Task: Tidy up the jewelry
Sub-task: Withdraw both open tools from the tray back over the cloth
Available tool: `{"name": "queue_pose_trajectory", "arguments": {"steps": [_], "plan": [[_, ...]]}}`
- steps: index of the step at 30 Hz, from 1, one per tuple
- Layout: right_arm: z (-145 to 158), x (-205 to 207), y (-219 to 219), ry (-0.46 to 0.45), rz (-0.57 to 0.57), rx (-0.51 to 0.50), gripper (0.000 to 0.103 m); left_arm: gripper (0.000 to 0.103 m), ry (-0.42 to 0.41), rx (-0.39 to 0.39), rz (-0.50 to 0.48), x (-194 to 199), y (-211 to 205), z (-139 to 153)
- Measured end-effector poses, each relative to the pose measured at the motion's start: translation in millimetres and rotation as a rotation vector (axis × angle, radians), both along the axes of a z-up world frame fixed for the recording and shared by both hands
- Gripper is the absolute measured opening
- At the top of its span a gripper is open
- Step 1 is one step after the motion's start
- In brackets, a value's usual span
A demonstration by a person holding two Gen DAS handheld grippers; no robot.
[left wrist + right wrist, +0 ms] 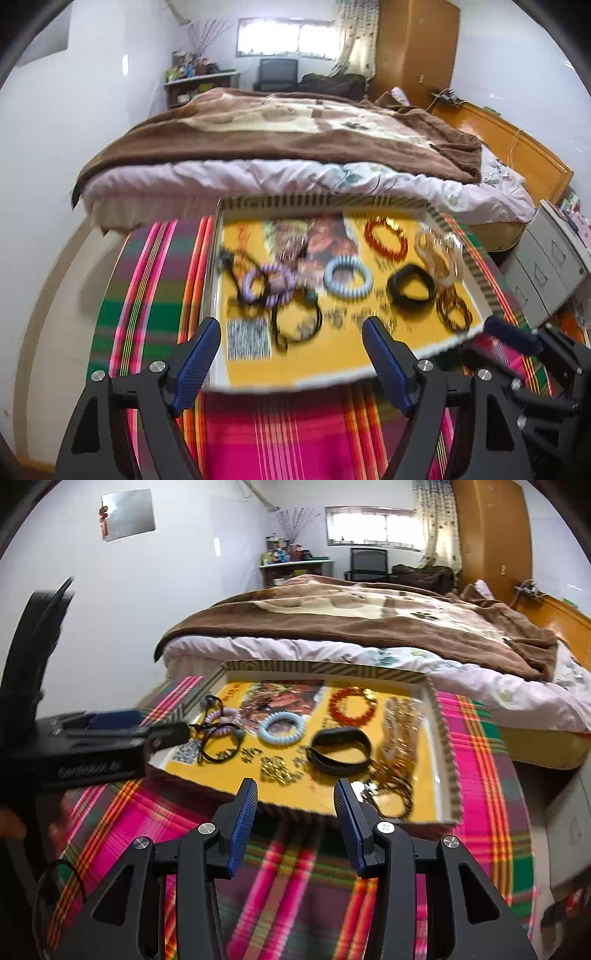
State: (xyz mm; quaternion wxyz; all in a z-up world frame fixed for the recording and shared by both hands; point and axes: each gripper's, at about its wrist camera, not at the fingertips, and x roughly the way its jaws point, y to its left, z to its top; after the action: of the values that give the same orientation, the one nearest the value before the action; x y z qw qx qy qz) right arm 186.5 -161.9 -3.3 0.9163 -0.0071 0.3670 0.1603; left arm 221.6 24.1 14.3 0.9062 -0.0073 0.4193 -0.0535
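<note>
The left gripper (291, 354) hangs low over the near edge of the tray (332, 205), its blue-padded fingers (197, 356) spread wide with nothing between them, aimed toward 12 o'clock at the bed (288, 147). In the right wrist view it enters from 9 o'clock, level and pointing across the tray's left corner. The right gripper (295, 819) sits just short of the tray's near rim, fingers (243, 823) parted to a middling gap and empty, also aimed at 12 o'clock.

The jewelry lies loose in the shallow tray on the striped cloth (295, 904). A pale blue coil bracelet (281, 727) lies near the centre, a black band (341, 751) at its 4 o'clock, a red beaded bracelet (351, 705) toward 1 o'clock, a lilac coil bracelet (223, 720) at 9 o'clock tangled with black cords (218, 746). Small gold pieces (277, 771) lie near the front edge.
</note>
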Motion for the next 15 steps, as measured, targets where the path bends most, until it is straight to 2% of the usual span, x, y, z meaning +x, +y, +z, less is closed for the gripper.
{"name": "queue_pose_trajectory", "arguments": {"steps": [2, 6, 10, 15], "plan": [[-0.2, -5.2, -4.8, 0.001, -0.016, 0.003, 0.044, 0.079, -0.014, 0.026, 0.008, -15.2, -2.9, -0.6], [-3.0, -13.8, -14.4, 0.016, -0.041, 0.014, 0.044, 0.079, -0.009, -0.002, 0.031, -37.3, -1.9, -1.3], [-5.2, -23.4, -18.7, 0.017, -0.068, 0.005, 0.044, 0.079, -0.018, 0.033, 0.062, -57.0, -4.8, -0.3], [-6.8, -30.7, -22.2, 0.021, -0.090, 0.007, 0.044, 0.079, -0.036, 0.040, 0.090, -75.8, -6.8, 2.4]]}}
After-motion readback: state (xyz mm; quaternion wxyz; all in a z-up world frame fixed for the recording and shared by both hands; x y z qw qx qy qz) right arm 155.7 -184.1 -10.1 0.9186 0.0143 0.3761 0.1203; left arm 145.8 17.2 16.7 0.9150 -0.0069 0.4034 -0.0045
